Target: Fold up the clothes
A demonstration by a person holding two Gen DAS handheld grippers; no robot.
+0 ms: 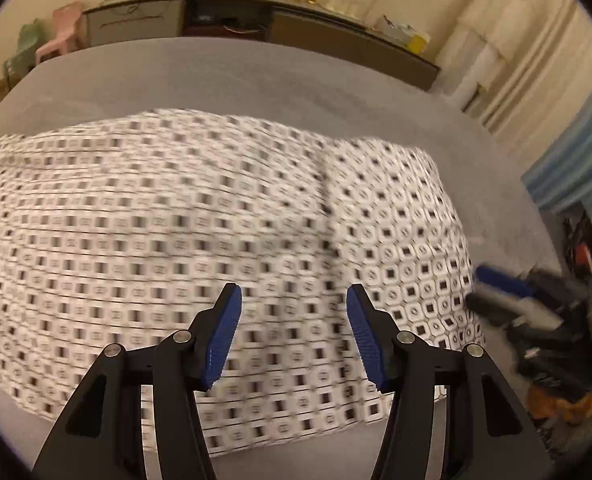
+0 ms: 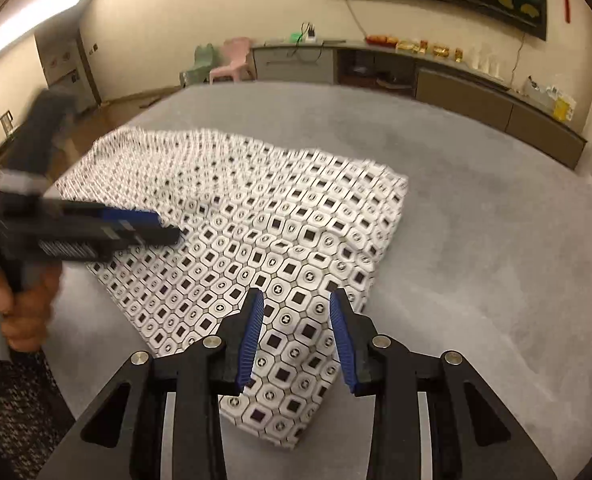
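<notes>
While both blue-padded black grippers, left gripper point(image 1: 293, 336) and right gripper point(image 2: 296, 340), hover part-open and empty, the white geometric-print fabric garment point(image 2: 255, 232) lies part-folded mid-way across the grey felt-covered table point(image 2: 476, 240), apparently between folds, needing a fresh edge grip.

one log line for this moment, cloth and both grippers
garment: patterned cloth lying on grey table | left gripper: open, above cloth, holding nothing | right gripper: open, over cloth corner, holding nothing

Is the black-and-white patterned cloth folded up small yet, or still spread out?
Mostly spread out. The patterned cloth lies wide across the grey table, with one layer edge crossing it, so maybe folded once; no small bundle.
</notes>
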